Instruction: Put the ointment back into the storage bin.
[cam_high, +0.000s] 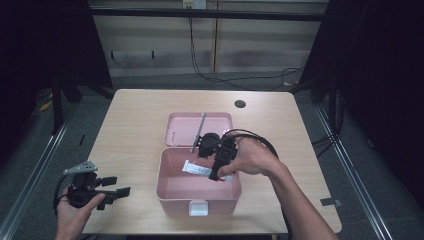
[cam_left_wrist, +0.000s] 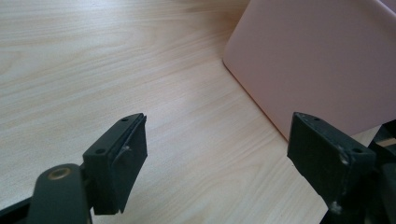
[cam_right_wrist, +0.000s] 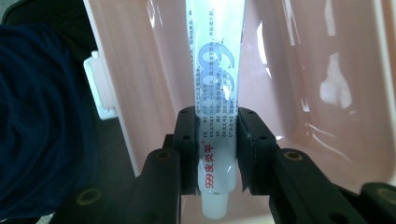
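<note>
A pink box (cam_high: 170, 192) stands open at the table's middle, its lid (cam_high: 180, 127) lying flat behind it. Inside it lies a white ointment tube (cam_high: 196, 170) with blue and red print. My right gripper (cam_high: 218, 171) reaches into the box from the right and is shut on the tube (cam_right_wrist: 215, 107) near its capped end; the jaws press both sides of it. My left gripper (cam_high: 116, 186) is held at the table's front left, open, with nothing between its jaws. In the left gripper view the box's outer wall (cam_left_wrist: 317, 60) is ahead at the right.
A white latch (cam_high: 198, 208) sits on the box's front wall. A dark round hole (cam_high: 240, 104) marks the table's far side. Cables run over the floor behind the table. Bare wood lies left and right of the box.
</note>
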